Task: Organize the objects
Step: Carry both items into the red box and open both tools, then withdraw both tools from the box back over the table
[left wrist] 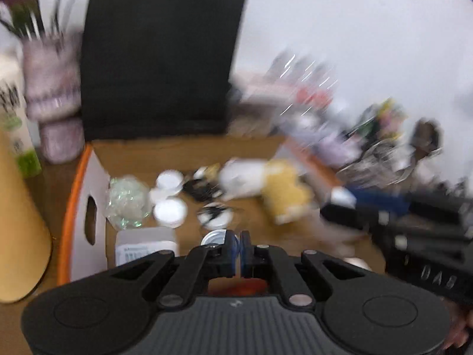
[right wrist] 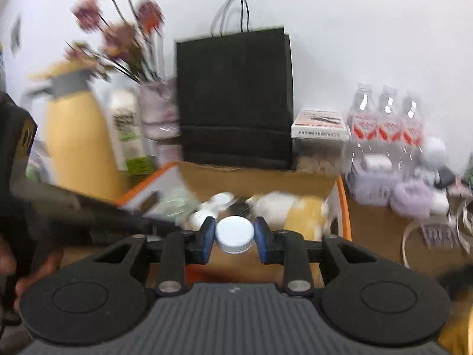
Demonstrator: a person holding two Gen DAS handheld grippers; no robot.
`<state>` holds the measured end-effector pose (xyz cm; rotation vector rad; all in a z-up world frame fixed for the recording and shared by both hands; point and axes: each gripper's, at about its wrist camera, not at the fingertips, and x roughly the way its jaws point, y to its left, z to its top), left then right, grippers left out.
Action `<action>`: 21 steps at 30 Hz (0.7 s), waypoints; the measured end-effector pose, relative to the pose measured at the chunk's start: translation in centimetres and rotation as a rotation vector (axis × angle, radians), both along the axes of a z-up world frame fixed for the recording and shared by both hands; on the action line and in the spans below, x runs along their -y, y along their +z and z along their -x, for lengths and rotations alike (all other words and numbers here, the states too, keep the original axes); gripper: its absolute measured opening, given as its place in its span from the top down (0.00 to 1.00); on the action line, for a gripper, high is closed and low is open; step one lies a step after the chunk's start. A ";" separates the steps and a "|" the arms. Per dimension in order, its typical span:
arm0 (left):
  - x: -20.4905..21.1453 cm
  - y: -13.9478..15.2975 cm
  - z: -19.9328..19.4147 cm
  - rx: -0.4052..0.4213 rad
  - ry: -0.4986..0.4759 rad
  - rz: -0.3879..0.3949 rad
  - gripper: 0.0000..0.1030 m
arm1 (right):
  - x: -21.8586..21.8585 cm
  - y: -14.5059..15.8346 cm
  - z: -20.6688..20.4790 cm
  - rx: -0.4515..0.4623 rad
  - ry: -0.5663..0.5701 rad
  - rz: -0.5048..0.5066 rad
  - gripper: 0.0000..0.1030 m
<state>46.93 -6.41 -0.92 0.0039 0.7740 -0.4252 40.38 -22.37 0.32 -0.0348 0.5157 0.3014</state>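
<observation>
Wall (right wrist: 354,14): plain white, evenly lit, bare apart from a small dark patch at far left. Counter (right wrist: 378,230): brown wood-tone surface. Along the wall on the counter, left to right: yellow jug (right wrist: 77,142), vase (right wrist: 153,109) of dried flowers, black paper bag (right wrist: 236,97) with handles, flat white box (right wrist: 320,125), pack of water bottles (right wrist: 384,118). Views motion-blurred; fine detail unreadable.

bag (right wrist: 235,94): matt black paper | box (right wrist: 254,177): brown cardboard
</observation>
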 end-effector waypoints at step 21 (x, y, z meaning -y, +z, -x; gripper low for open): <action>-3.6 5.5 5.5 0.191 0.107 0.031 0.28 | 3.4 1.7 -3.3 -0.075 -0.068 -0.096 0.36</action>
